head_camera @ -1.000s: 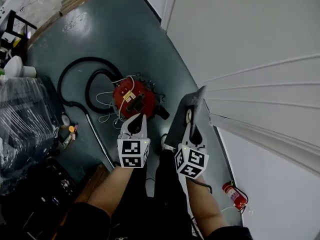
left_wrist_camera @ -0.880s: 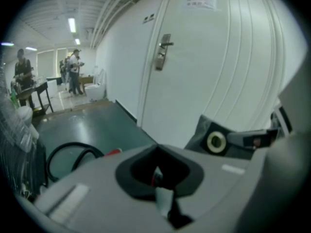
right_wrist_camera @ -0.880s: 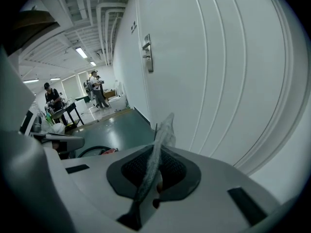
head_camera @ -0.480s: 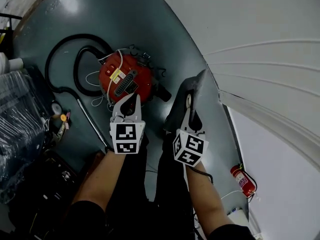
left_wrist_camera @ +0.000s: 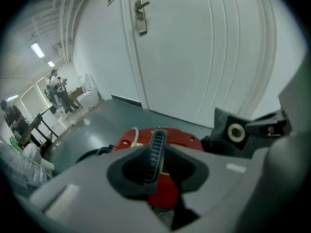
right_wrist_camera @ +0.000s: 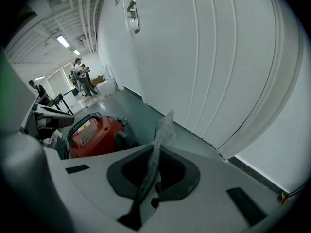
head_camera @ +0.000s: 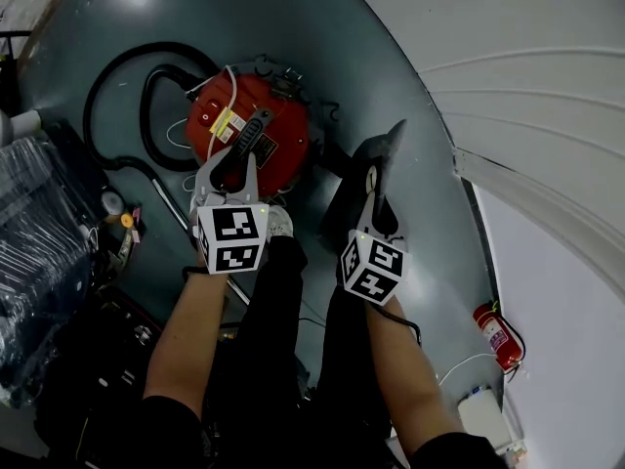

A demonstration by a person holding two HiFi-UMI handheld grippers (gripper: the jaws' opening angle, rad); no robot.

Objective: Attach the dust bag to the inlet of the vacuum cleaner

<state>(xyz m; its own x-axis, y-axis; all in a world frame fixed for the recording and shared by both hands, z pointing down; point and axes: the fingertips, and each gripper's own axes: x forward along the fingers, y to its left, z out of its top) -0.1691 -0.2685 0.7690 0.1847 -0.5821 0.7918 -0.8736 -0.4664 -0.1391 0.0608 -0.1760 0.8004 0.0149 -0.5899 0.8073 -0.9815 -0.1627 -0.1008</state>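
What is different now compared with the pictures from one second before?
Both grippers have come down toward the vacuum cleaner. The jaws of the left gripper have just been opening and stand apart at the black handle, not gripping it. Unchanged: the right gripper stays shut on the dust bag; vacuum cleaner and hose lie on the floor.

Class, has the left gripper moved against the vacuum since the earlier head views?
Yes. The left gripper has closed in on the vacuum, now overlapping it; its jaws have just been opening, the handle showing in their gap, ungripped.
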